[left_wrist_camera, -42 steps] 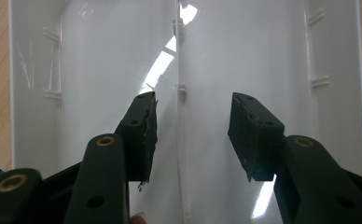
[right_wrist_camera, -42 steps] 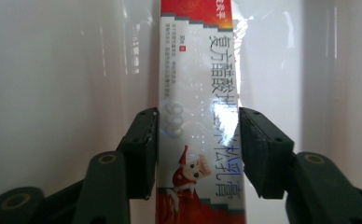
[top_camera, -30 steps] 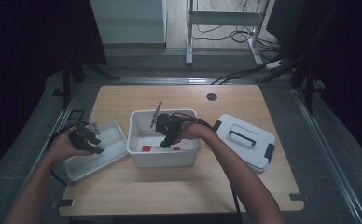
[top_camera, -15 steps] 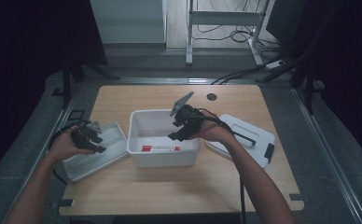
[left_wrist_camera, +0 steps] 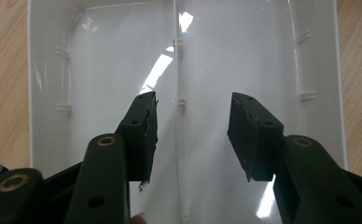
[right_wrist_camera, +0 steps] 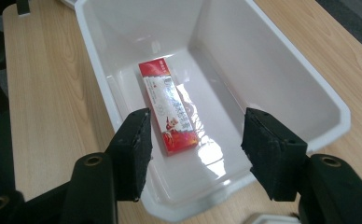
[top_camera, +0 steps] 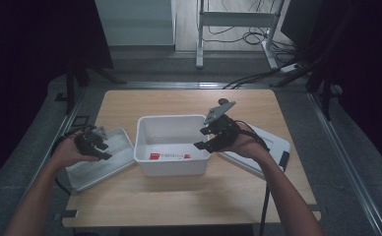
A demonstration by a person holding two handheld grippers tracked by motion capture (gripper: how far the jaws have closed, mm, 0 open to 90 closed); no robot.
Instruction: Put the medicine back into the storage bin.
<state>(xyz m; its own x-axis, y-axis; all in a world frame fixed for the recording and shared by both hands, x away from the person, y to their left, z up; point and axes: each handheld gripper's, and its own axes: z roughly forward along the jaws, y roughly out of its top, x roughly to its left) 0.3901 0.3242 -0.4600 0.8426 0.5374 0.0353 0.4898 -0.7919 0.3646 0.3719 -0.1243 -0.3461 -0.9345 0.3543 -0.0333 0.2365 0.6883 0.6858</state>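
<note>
From the high view, my right hand-held gripper hung over the right rim of the white bin at the middle of the surface. The red box lay inside, near the front wall. My left hand-held gripper was over the white tray by the left edge.

In the left gripper view, my jaws stood wide apart and held nothing.

In the right gripper view, my jaws were also wide open and empty, with the red box flat on the bin floor.
</note>
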